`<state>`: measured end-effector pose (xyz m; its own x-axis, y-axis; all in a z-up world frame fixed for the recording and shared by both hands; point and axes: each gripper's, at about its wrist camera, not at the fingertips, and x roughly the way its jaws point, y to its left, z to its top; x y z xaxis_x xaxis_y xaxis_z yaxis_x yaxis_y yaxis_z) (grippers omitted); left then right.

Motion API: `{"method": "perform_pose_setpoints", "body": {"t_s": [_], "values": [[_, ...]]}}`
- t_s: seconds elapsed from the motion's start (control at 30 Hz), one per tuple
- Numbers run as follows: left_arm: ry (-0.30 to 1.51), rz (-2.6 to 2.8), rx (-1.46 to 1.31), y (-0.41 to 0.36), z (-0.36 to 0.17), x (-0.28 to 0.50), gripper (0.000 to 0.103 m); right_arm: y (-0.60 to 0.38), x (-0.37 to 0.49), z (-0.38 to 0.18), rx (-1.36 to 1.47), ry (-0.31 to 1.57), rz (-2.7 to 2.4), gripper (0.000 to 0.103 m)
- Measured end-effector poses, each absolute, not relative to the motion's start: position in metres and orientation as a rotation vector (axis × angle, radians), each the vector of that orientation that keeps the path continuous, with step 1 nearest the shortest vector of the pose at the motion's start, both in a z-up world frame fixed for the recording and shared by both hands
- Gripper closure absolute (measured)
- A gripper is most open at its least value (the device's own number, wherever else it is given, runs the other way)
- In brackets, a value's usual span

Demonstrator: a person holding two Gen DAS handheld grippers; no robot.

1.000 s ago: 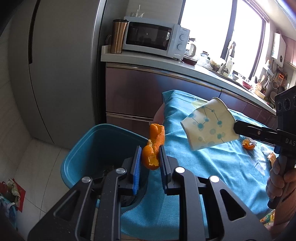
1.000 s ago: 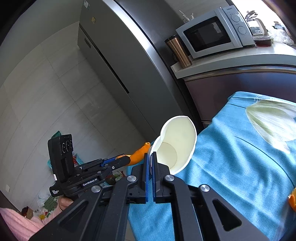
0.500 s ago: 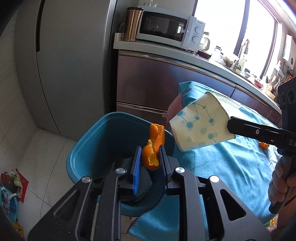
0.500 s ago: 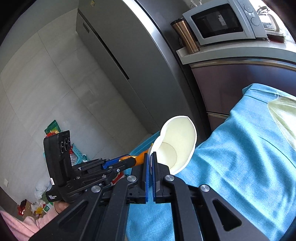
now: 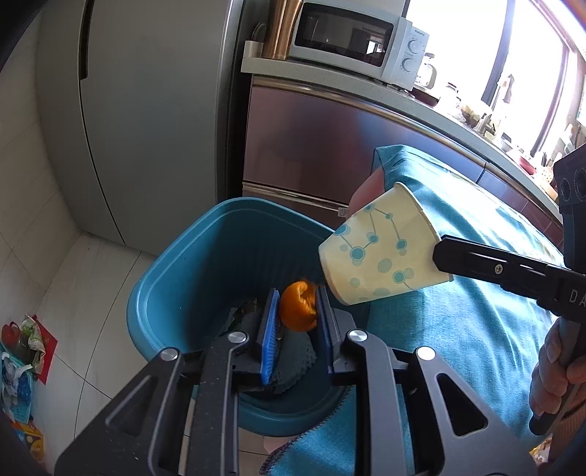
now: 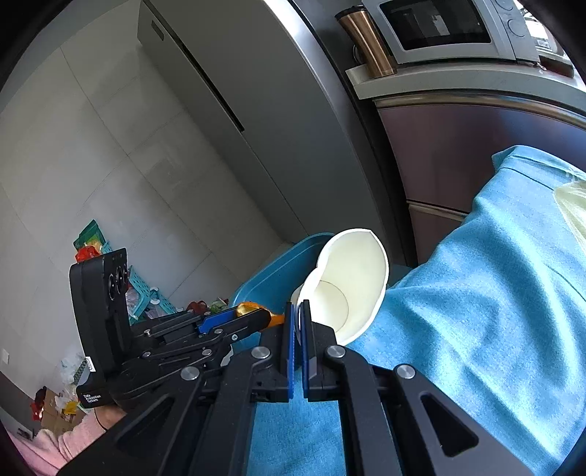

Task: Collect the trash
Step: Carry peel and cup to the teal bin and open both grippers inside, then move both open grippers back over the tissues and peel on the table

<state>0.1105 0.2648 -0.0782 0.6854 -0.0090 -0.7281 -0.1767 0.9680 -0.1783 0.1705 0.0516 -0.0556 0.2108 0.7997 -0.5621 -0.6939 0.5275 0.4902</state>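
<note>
Over the teal bin (image 5: 172, 278), my left gripper (image 5: 297, 311) pinches a piece of orange peel (image 5: 298, 305) between its 2 pads, the blue pad (image 5: 269, 329) on one side and the dark one on the other. Peel and pads hang above the bin's open mouth, with some dark scraps lying at the bottom (too shadowed for me to tell what they are). My right gripper (image 6: 299, 322) is pressed together on the wall of a paper cup (image 6: 348, 282), the rim crushed flat between the pads and the white inside of the cup facing its camera. From the left wrist view that same cup (image 5: 381, 256) shows its pale outside printed with blue dots and lines, tipped on its side, its base toward the bin and just above the bin's far edge, beside the peel. My right hand (image 5: 556, 369) wraps the grip at the frame's edge.

A blue cloth (image 6: 494, 311) covers the table next to the bin, and its hem hangs against the bin's side. Behind stand a grey fridge (image 5: 154, 110), a counter (image 5: 329, 77) with a microwave (image 5: 351, 36) and a copper tumbler (image 5: 280, 29) on it, and a bright window (image 5: 512, 55). On the tiled floor (image 6: 91, 164) beyond my left gripper (image 6: 263, 318) lie baskets and coloured clutter (image 6: 95, 245).
</note>
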Motion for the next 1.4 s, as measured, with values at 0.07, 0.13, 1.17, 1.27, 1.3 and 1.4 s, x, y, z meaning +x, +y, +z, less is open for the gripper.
{"method": "perform_pose_setpoints", "body": {"t_s": [0.07,0.13,1.17,1.27,1.3,1.4], "values": [[0.818,0.092,-0.251,0.265,-0.082,0.113,0.082,0.058,0.172,-0.059,0.134,0.884,1.042,0.1],[0.816,0.092,-0.254,0.265,-0.084,0.115,0.082,0.062,0.175,-0.061,0.133,0.897,1.04,0.098],[0.625,-0.129,-0.131,0.151,-0.021,0.072,0.032,-0.078,0.137,-0.033,0.198,0.697,0.889,0.065],[0.628,-0.182,-0.113,0.127,-0.021,0.072,0.032,-0.107,0.134,-0.037,0.214,0.696,0.826,0.065],[0.628,-0.197,-0.105,0.119,-0.02,0.072,0.032,-0.116,0.134,-0.038,0.217,0.695,0.799,0.065],[0.637,-0.249,-0.091,0.094,-0.021,0.074,0.033,-0.151,0.129,-0.044,0.236,0.693,0.724,0.065]]}}
